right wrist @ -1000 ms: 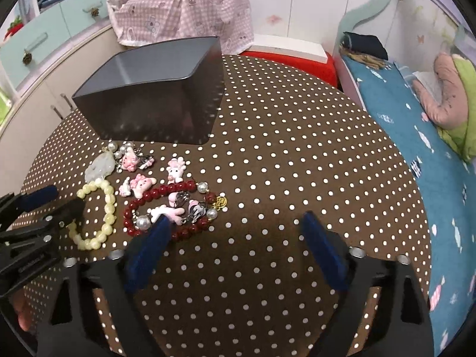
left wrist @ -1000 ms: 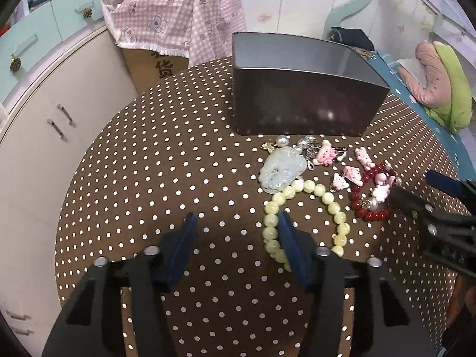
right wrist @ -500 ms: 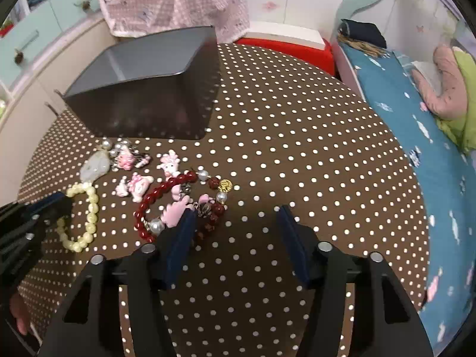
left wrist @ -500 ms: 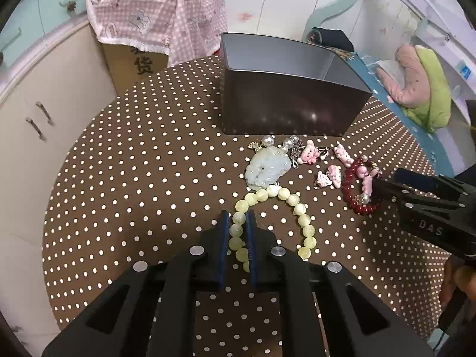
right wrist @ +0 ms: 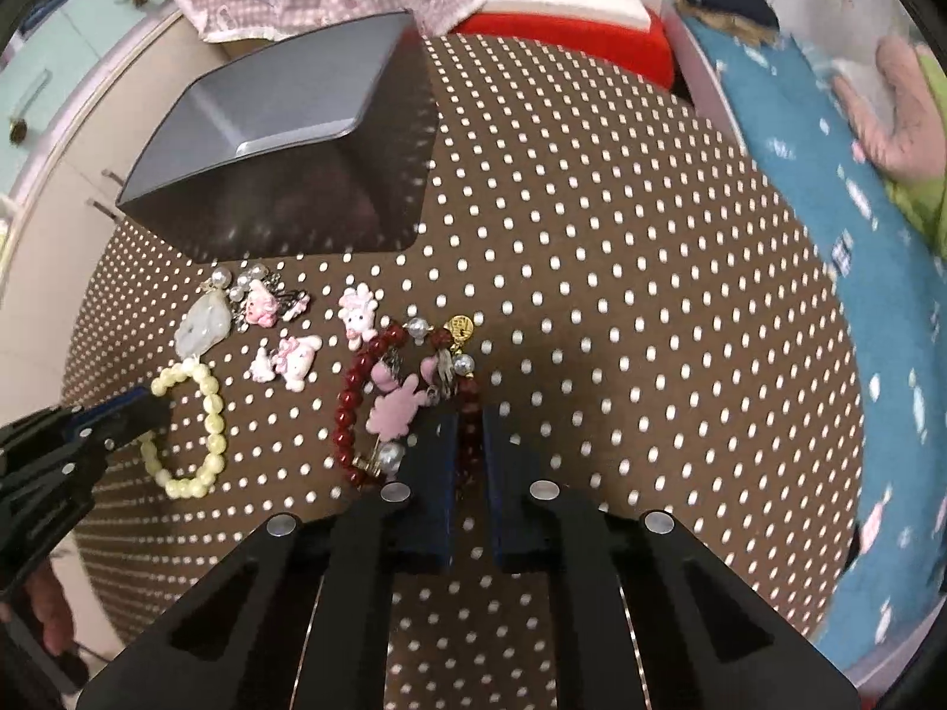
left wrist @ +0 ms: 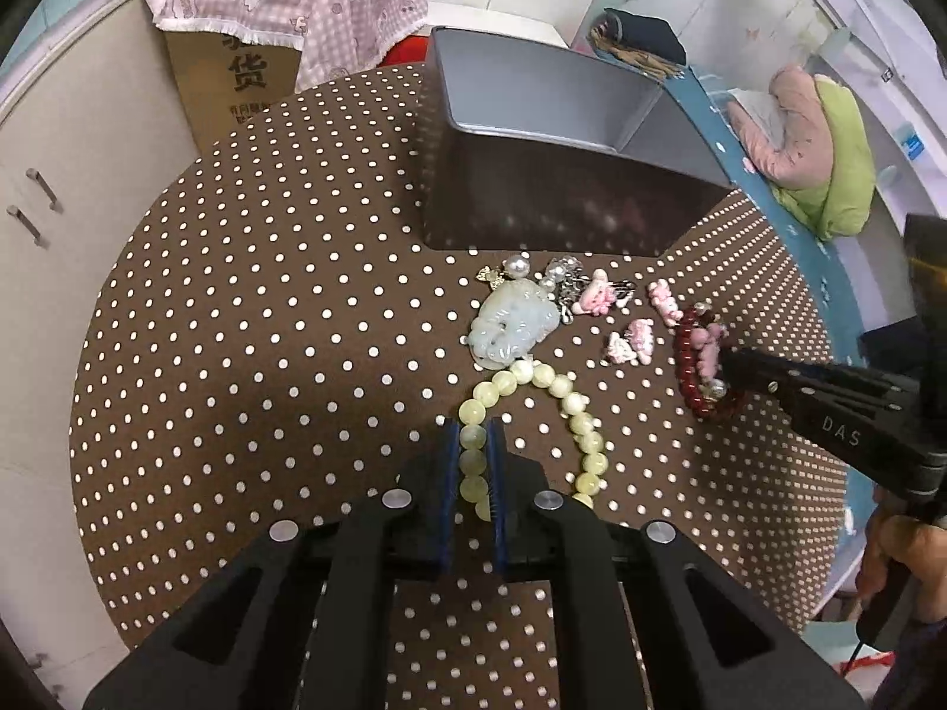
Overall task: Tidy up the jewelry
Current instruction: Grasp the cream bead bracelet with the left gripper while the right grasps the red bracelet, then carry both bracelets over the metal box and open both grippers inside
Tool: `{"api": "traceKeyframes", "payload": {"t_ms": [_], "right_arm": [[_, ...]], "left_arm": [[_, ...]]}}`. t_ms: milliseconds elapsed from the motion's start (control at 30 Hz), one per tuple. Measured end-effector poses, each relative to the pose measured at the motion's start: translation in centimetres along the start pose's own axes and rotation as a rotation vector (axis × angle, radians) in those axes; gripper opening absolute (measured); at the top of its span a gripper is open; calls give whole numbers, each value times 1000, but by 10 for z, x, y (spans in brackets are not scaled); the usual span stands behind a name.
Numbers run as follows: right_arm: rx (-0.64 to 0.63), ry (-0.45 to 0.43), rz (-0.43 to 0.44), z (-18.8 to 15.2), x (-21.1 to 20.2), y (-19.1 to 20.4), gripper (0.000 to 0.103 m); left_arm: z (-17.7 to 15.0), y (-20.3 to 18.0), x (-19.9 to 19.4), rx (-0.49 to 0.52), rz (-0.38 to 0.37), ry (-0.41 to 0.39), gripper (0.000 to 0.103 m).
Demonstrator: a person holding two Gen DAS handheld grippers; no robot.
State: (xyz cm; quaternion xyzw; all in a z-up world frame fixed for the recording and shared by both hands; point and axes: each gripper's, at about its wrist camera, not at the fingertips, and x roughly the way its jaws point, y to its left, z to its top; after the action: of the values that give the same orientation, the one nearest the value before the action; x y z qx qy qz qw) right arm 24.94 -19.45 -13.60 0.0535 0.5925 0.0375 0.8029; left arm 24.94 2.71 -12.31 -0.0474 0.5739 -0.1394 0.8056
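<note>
On the dotted table point(left wrist: 237, 355), both grippers are clamping bracelets, left gripper point(left wrist: 473, 461) pinching the pale bead bracelet point(left wrist: 568, 402), right gripper point(right wrist: 470, 449) the red bead bracelet point(right wrist: 349, 390), with the open grey box point(left wrist: 532, 118) waiting at twelve o'clock, slightly nearer the left.

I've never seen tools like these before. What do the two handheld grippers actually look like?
Both are black plastic frames with silver screw heads and two flat fingers lined with blue pads. The left gripper and right gripper look alike; white letters "DAS" mark the right one's side. No cables or sleeves are visible.

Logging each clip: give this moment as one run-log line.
left claw: shut on pale green bracelet | right claw: shut on red bracelet | grey box: empty | charms: on table
</note>
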Motion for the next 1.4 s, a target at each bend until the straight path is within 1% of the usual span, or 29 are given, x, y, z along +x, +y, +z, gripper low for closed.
{"api": "traceKeyframes", "payload": {"t_ms": [133, 200, 300, 367, 400, 467, 500, 567, 667, 733, 833, 867, 933, 1100, 1200, 1300, 1400], "right_arm": [[33, 14, 45, 1, -17, 0, 8], [41, 3, 55, 4, -30, 0, 8], [50, -12, 97, 10, -51, 2, 8], [42, -26, 128, 14, -69, 5, 8], [42, -38, 141, 17, -76, 7, 8], [38, -57, 156, 11, -88, 9, 8], [37, -77, 162, 15, -96, 11, 8], [32, -105, 172, 9, -107, 14, 8], [24, -162, 200, 12, -128, 17, 8], [12, -206, 218, 20, -137, 21, 8], [1, -235, 243, 31, -141, 26, 8], [-3, -244, 244, 33, -139, 28, 8], [-17, -261, 256, 39, -139, 32, 8], [-30, -299, 265, 61, -126, 44, 8], [-40, -317, 252, 72, -118, 48, 8], [-37, -317, 244, 81, -104, 47, 8], [-37, -334, 233, 83, -97, 44, 8]], "left_arm": [[5, 1, -18, -4, -44, -4, 8], [9, 1, -26, -11, -76, -12, 8], [12, -2, -38, -12, -113, -24, 8], [15, -4, -46, -15, -150, -22, 8], [16, -5, -50, -14, -162, -26, 8], [19, -9, -55, -3, -187, -33, 8], [19, -11, -57, 2, -189, -39, 8], [21, -13, -60, 17, -197, -52, 8], [26, -17, -64, 24, -208, -82, 8], [31, -18, -67, 32, -232, -102, 8], [40, -20, -71, 51, -246, -152, 8], [44, -20, -74, 56, -250, -180, 8], [50, -19, -77, 55, -273, -212, 8], [67, -17, -74, 53, -270, -265, 8], [77, -12, -69, 20, -279, -299, 8], [86, -5, -58, -10, -264, -296, 8], [94, 0, -49, -30, -246, -296, 8]]}}
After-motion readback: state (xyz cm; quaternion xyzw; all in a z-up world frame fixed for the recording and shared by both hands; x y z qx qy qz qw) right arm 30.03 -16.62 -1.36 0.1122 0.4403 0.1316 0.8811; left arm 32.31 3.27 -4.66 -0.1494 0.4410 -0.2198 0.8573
